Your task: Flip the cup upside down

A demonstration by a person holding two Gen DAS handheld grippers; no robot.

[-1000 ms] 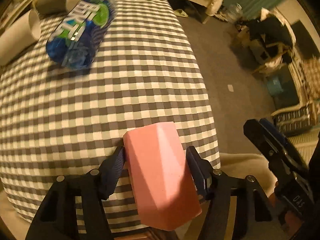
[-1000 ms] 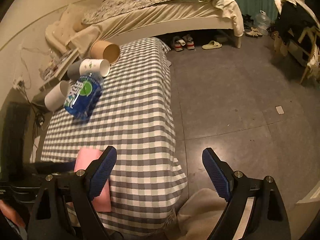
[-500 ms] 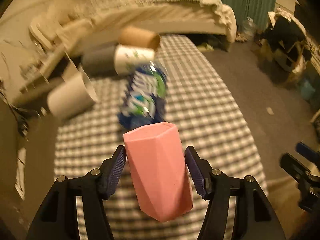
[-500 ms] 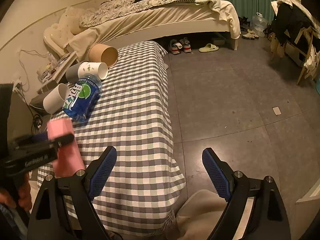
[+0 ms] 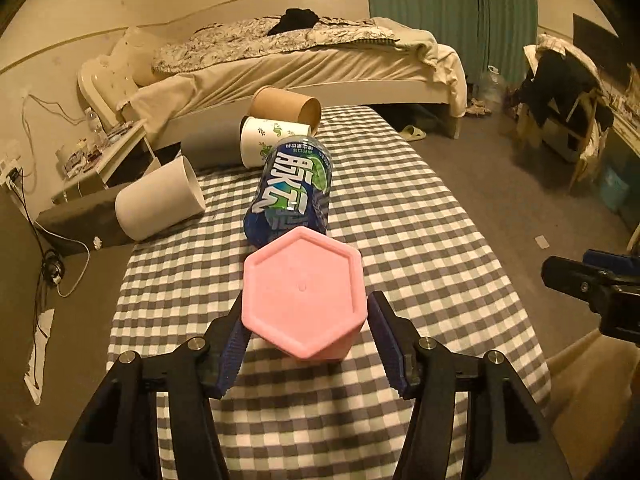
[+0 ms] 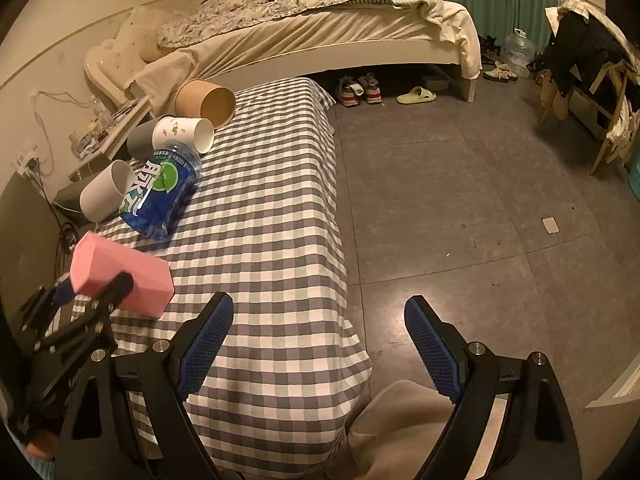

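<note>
we've got the pink cup clamped in our left gripper, its blue-padded fingers pressing on either flank of the faceted body. from the left wrist view the flat hexagonal base faces straight at the lens, so the cup lies roughly along the fingers, base toward us. the right wrist view shows it from the side: the pink cup is held up off the checked tablecloth, tilted, over the near left part of the table, with the left gripper closed around it.

our right gripper is spread wide with nothing between its fingers; it hangs at the near right edge of the table, one finger over the cloth and the other over the grey floor.

just beyond the cup in the left view lies a blue bottle on its side (green-and-white label facing up). behind it a white printed paper cup and a brown cardboard tube lie on their sides, touching or nearly so; we cannot tell which. a plain white cup lies tipped at the table's left edge, with a grey cup behind it. further back, a bed.
</note>
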